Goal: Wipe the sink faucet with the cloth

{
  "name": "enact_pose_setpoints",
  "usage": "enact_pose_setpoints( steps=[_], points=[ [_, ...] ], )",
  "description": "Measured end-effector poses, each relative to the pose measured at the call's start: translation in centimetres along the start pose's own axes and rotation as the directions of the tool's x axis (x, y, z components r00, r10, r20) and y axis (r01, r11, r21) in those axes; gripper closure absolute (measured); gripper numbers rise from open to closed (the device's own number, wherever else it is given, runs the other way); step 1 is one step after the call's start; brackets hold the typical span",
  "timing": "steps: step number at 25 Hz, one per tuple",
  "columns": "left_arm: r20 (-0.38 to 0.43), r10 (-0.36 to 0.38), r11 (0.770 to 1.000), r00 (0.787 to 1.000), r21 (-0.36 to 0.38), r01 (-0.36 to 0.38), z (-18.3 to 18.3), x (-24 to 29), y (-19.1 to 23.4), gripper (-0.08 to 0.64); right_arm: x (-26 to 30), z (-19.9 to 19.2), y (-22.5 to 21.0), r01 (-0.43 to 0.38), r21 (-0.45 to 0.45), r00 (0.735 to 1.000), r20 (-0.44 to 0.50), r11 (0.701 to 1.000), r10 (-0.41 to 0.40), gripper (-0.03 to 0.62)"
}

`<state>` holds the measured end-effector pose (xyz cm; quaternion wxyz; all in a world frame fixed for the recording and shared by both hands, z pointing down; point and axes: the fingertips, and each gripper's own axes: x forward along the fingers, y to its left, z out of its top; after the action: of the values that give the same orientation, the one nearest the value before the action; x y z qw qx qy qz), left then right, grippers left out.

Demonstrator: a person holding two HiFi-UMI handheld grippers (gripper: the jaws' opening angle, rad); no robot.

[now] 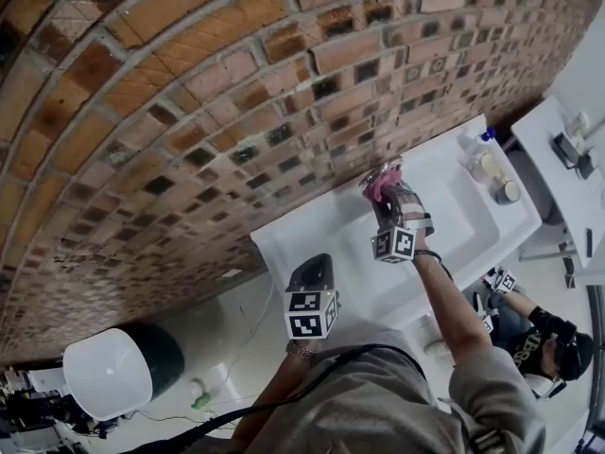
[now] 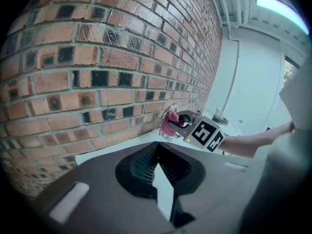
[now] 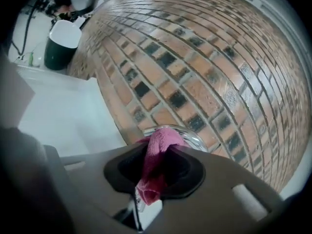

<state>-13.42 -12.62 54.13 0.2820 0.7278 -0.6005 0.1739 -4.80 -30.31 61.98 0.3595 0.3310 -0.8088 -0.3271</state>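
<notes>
A pink cloth (image 1: 377,186) is bunched in my right gripper (image 1: 388,200), which is shut on it and presses it against the chrome faucet (image 1: 382,168) at the back of the white sink (image 1: 460,227). In the right gripper view the cloth (image 3: 157,156) hangs between the jaws, and the faucet's curved chrome top (image 3: 193,137) shows just behind it, close to the brick wall. My left gripper (image 1: 312,266) hovers over the counter to the left of the sink, shut and holding nothing. From there I see the right gripper (image 2: 182,121), the cloth (image 2: 168,125) and the faucet (image 2: 171,107).
The brick wall (image 1: 189,112) rises directly behind the faucet. A bottle (image 1: 479,152) and a small jar (image 1: 508,191) stand at the sink's right end. A bin with a white lid (image 1: 106,373) sits on the floor at left. Another person (image 1: 545,340) crouches at lower right.
</notes>
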Motion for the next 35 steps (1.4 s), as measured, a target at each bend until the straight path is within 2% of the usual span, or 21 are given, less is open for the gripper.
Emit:
enact_pose_setpoints(
  steps=[3, 5, 8, 11, 14, 16, 19, 21, 24, 26, 28, 30, 32, 33, 35],
  points=[
    [-0.004, -0.006, 1.0, 1.0, 0.002, 0.006, 0.0, 0.3, -0.2, 0.541, -0.5, 0.1, 3.8, -0.134, -0.12, 0.99, 0.031, 0.984, 0.138, 0.517],
    [-0.012, -0.012, 1.0, 1.0, 0.0, 0.012, -0.3, 0.4, -0.5, 0.541, -0.6, -0.2, 4.3, -0.156, -0.102, 0.987, 0.021, 0.983, 0.159, 0.518],
    [-0.016, -0.01, 1.0, 1.0, -0.003, 0.01, -0.4, 0.5, -0.4, 0.541, 0.6, -1.7, 0.4, -0.048, 0.038, 0.997, -0.053, 0.998, 0.05, 0.518],
    [-0.022, -0.009, 1.0, 1.0, 0.0, 0.009, -0.6, 0.4, -0.4, 0.541, 1.3, -2.6, -4.5, 0.074, 0.165, 0.993, -0.101, 0.984, -0.058, 0.518],
    [-0.029, -0.016, 1.0, 0.999, 0.0, 0.016, -0.7, 0.4, -0.5, 0.541, 1.7, -4.4, -6.3, 0.109, 0.347, 0.988, -0.139, 0.931, -0.064, 0.525],
    [-0.033, -0.023, 1.0, 0.999, 0.0, 0.023, -0.6, 0.5, -0.6, 0.541, 1.6, -5.8, -6.4, 0.136, 0.427, 0.984, -0.165, 0.894, -0.07, 0.522],
    [-0.034, -0.027, 1.0, 0.999, 0.007, 0.027, -0.3, 0.8, -0.8, 0.541, 2.1, -7.6, -5.6, 0.151, 0.428, 0.973, -0.222, 0.891, -0.058, 0.518],
    [-0.036, -0.03, 0.999, 0.999, 0.014, 0.03, -0.2, 0.9, -0.9, 0.541, 2.7, -10.1, -4.5, 0.159, 0.457, 0.954, -0.298, 0.875, -0.017, 0.517],
    [-0.04, -0.04, 0.999, 0.998, 0.026, 0.041, 0.0, 1.0, -1.3, 0.541, 2.1, -15.1, -4.7, 0.247, 0.54, 0.904, -0.426, 0.805, 0.009, 0.518],
    [-0.04, -0.046, 0.998, 0.998, 0.032, 0.048, 0.3, 1.0, -1.4, 0.541, 1.7, -16.6, -6.4, 0.286, 0.57, 0.901, -0.433, 0.77, -0.013, 0.518],
    [-0.045, -0.047, 0.998, 0.998, 0.04, 0.049, 0.4, 1.1, -1.4, 0.541, 2.1, -16.5, -7.3, 0.248, 0.598, 0.927, -0.376, 0.762, -0.006, 0.518],
    [-0.054, -0.05, 0.997, 0.997, 0.049, 0.053, 0.4, 1.3, -1.4, 0.541, 3.5, -15.8, -5.9, 0.135, 0.618, 0.95, -0.303, 0.774, 0.077, 0.518],
    [-0.067, -0.058, 0.997, 0.996, 0.056, 0.062, 0.2, 1.5, -1.8, 0.541, 4.8, -15.3, -3.2, 0.02, 0.604, 0.948, -0.265, 0.797, 0.177, 0.518],
    [-0.073, -0.064, 0.996, 0.995, 0.058, 0.069, 0.1, 1.6, -2.0, 0.541, 5.2, -15.4, -1.9, -0.011, 0.596, 0.941, -0.266, 0.803, 0.21, 0.522],
    [-0.081, -0.077, 0.995, 0.994, 0.063, 0.082, 0.2, 1.8, -2.5, 0.541, 5.5, -16.4, -0.6, -0.011, 0.613, 0.927, -0.29, 0.79, 0.238, 0.526]
  ],
)
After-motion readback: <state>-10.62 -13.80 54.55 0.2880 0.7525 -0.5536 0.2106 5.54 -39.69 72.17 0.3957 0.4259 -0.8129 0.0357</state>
